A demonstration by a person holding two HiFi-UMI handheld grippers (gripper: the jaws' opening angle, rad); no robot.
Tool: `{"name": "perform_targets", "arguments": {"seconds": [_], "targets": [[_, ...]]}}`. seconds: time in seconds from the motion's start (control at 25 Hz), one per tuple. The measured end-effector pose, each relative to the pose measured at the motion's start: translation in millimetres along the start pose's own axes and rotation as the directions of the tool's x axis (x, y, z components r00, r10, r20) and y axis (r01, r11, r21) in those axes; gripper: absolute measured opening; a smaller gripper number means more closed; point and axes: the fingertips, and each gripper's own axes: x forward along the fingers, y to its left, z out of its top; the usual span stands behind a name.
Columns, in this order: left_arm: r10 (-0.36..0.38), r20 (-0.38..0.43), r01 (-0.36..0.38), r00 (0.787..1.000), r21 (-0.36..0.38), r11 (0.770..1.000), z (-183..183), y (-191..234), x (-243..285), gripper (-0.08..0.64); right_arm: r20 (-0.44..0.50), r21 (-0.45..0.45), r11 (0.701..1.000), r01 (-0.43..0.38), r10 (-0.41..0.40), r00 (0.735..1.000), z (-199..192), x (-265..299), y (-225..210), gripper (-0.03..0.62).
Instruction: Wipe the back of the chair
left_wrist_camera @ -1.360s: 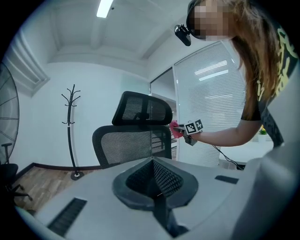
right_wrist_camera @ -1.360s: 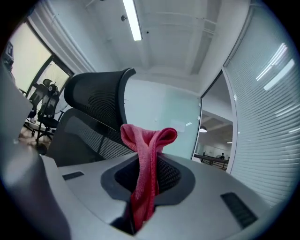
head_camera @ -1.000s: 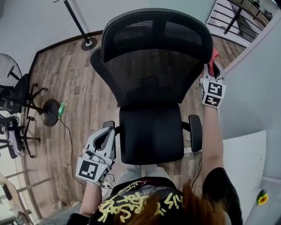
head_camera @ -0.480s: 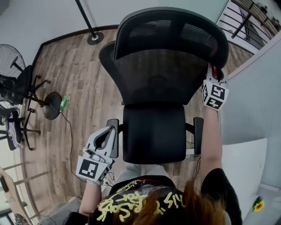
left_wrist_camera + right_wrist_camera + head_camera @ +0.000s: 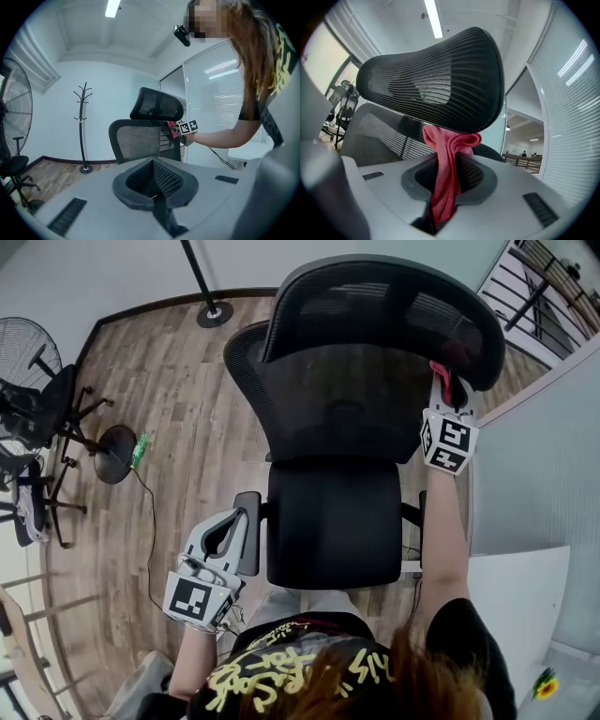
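Change: right gripper, clenched on a red cloth, has slid in from the chair's outer edge, so the cloth now meets the back under the headrest; wiping looks under way | Left gripper: jaws pressed together, empty, beside the armrest | Back: just past the right jaws' tips, well ahead of the left jaws

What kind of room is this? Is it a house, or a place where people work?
Most likely an office. There is a black mesh swivel chair, a coat stand by the wall, and a glass wall with blinds next to a white desk.
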Motion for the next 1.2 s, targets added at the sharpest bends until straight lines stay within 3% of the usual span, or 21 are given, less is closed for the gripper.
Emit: {"name": "perform_targets", "arguments": {"seconds": [0.52, 1.2], "targets": [[0.048, 0.0, -0.048, 0.999, 0.004, 0.999, -3.2, 20.1, -19.0, -0.006, 0.048, 0.039, 0.995, -0.095, 0.093, 0.995, 17.4, 14.9, 71.4, 0.061], [0.056, -0.005, -0.056, 0.998, -0.014, 0.998, -7.2, 42.3, -28.9, -0.006, 0.083, 0.1, 0.985, -0.14, 0.131, 0.988, 41.0, 19.3, 140.7, 0.061]]}}
